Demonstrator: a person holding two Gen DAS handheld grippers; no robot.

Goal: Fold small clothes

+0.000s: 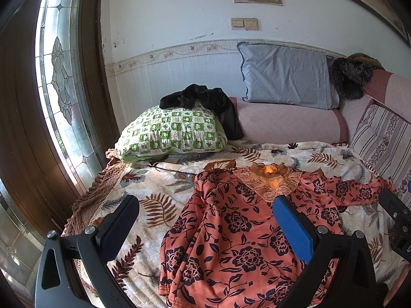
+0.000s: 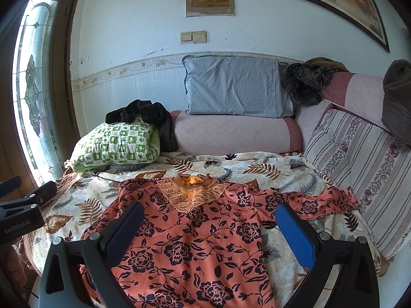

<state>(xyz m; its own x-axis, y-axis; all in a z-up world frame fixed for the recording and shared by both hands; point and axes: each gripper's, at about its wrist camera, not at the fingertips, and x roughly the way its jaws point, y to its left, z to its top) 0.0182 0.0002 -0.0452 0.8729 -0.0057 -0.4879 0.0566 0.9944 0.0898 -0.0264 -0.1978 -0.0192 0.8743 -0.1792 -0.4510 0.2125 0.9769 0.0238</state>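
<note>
An orange blouse with dark flowers (image 1: 231,233) (image 2: 190,241) lies front-up on the leaf-patterned bedspread (image 1: 159,187) (image 2: 257,169), its lace collar (image 1: 269,182) (image 2: 192,195) toward the wall. One long sleeve (image 2: 321,202) stretches out to the right; the left side is bunched in folds. My left gripper (image 1: 205,200) hovers open above the blouse's left part, nothing between its fingers. My right gripper (image 2: 209,208) hangs open above the blouse's chest, also holding nothing. Each gripper shows at the edge of the other's view.
A green checked pillow (image 1: 174,131) with a black garment (image 1: 203,97) on it sits at the bed's far left. A grey pillow (image 2: 236,87) leans on the wall above a pink bolster (image 2: 231,131). Striped cushions (image 2: 359,159) line the right side. A glass-panelled door (image 1: 61,77) stands left.
</note>
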